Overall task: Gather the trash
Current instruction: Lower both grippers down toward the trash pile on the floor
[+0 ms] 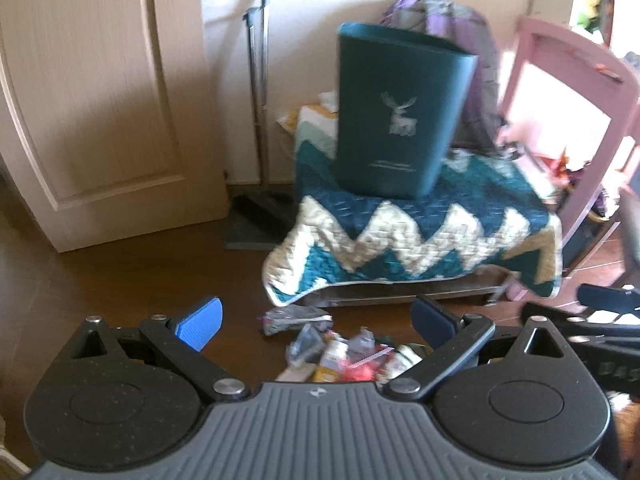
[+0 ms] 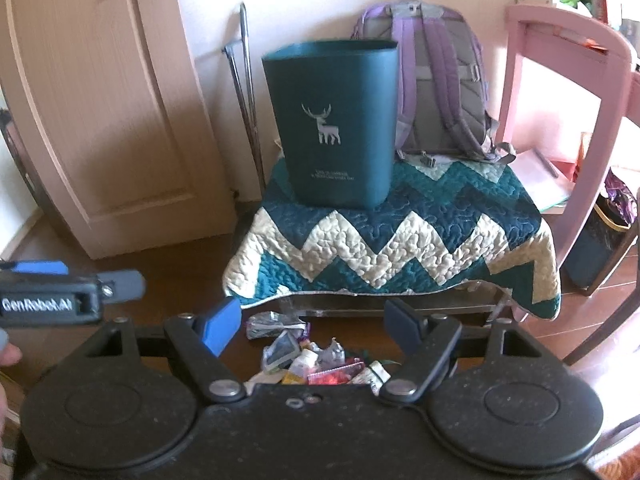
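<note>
A pile of trash (image 1: 344, 354), wrappers and small packets, lies on the dark wood floor in front of a low stool; it also shows in the right wrist view (image 2: 320, 360). A dark green bin with a deer print (image 1: 400, 116) stands upright on the stool's zigzag quilt (image 1: 416, 236), also seen in the right wrist view as bin (image 2: 336, 128) and quilt (image 2: 400, 240). My left gripper (image 1: 316, 322) is open and empty above the pile. My right gripper (image 2: 314, 326) is open and empty over the same pile. The left gripper's side (image 2: 60, 292) shows at the right view's left edge.
A beige door (image 2: 100, 112) stands at the left. A dustpan and broom (image 1: 260, 140) lean by the wall. A purple backpack (image 2: 436, 80) sits behind the bin. A pink chair (image 2: 568, 120) is at the right, with papers and bags under it.
</note>
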`<state>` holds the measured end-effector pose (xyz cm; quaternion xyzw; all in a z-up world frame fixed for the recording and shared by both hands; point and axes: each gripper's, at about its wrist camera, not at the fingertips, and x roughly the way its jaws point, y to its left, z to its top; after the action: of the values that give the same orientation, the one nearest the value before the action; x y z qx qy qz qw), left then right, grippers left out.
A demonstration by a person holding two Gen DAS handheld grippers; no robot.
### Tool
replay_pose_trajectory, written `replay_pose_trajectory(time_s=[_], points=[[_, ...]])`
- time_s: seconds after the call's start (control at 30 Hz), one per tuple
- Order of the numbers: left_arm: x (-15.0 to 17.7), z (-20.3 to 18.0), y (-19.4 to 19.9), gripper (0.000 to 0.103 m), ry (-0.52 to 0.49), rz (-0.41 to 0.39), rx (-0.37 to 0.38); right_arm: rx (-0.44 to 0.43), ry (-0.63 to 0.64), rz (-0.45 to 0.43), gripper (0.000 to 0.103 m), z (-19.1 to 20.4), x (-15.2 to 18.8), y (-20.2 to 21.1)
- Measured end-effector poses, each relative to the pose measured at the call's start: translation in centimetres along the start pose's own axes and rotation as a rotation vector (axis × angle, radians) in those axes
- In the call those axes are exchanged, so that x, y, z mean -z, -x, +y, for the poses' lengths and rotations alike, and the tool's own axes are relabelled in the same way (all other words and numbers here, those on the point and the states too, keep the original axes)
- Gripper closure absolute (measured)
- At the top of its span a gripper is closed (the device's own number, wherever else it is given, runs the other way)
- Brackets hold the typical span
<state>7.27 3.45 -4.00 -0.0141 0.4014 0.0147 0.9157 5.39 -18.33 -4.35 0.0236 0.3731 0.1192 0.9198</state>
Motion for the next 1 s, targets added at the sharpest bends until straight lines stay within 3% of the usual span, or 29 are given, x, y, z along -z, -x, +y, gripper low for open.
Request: replay_pose_trajectory(time_s=[0.27,0.37,0.53,0.7,1.0], points=[[-0.8,3.0,-10.7,0.001,-0.086,0.075,-0.025,-0.088,-0.044,0.112,0.024,-3.3,-0.6,-10.3],[-0.5,3.3,-14.7,0.001,-0.125,0.123,-0.008,-0.084,-0.028,0.128,0.024,-4.0,-0.7,-14.1],[0.8,2.3,-21.7,0.001,-0.164,0.246,0.026,-0.020,-0.028,0.209,0.024,-5.7,-0.6,-21.0],[2.6,0.5,-27.3,0.001,-0.223,0.315,0.095,0.053,-0.114,0.337,0.025,-8.7,0.6,-28.4],[8.4,-5.3,-35.4,0.002,-0.493,0.398,0.252,0.156,-0.324,0.576,0.025,-13.3,6.4,-39.7]])
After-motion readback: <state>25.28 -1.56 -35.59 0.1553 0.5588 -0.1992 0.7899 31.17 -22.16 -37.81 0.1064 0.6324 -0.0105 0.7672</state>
